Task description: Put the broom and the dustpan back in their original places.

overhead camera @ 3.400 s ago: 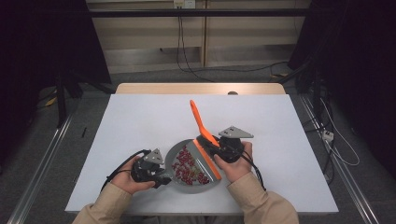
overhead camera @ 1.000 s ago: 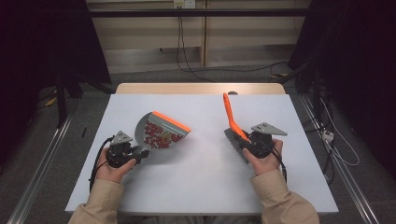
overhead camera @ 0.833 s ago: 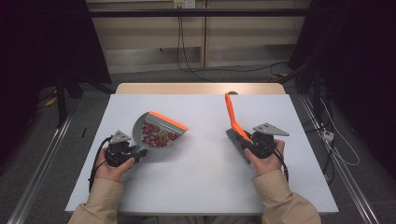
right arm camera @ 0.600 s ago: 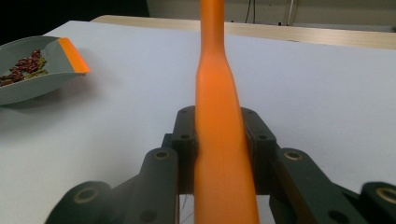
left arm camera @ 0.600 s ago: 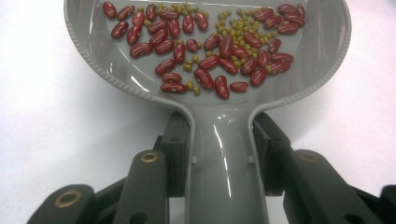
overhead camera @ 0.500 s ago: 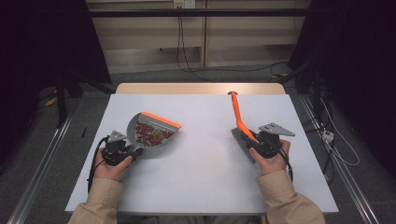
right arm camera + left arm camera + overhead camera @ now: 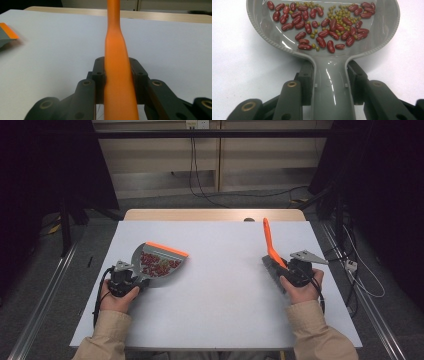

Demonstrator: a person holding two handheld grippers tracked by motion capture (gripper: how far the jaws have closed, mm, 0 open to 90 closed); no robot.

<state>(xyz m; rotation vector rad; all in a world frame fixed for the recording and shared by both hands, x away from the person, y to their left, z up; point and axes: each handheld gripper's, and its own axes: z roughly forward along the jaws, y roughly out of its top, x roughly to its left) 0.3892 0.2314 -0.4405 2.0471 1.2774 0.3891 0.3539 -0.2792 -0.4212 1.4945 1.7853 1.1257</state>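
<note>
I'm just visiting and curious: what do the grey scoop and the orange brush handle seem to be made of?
The dustpan looks like glossy moulded plastic: light glints on its grey surface and its rim is ribbed. The brush handle looks like smooth orange plastic with a duller sheen, though the look alone cannot confirm it.

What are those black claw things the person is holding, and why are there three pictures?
Those are grippers: hand-held tools with two black jaws that pinch things like tongs. The big picture comes from a camera above the white table. There the left gripper and the right gripper sit in the person's hands. The other two pictures come from small cameras riding on each gripper, looking along its jaws. The left gripper is pinched shut on the handle of a grey plastic dustpan with an orange edge. Inside it lie dark red kidney beans and tiny green beans. The right gripper is pinched shut on the long orange handle of a small brush, whose dark bristles show from above.
</note>
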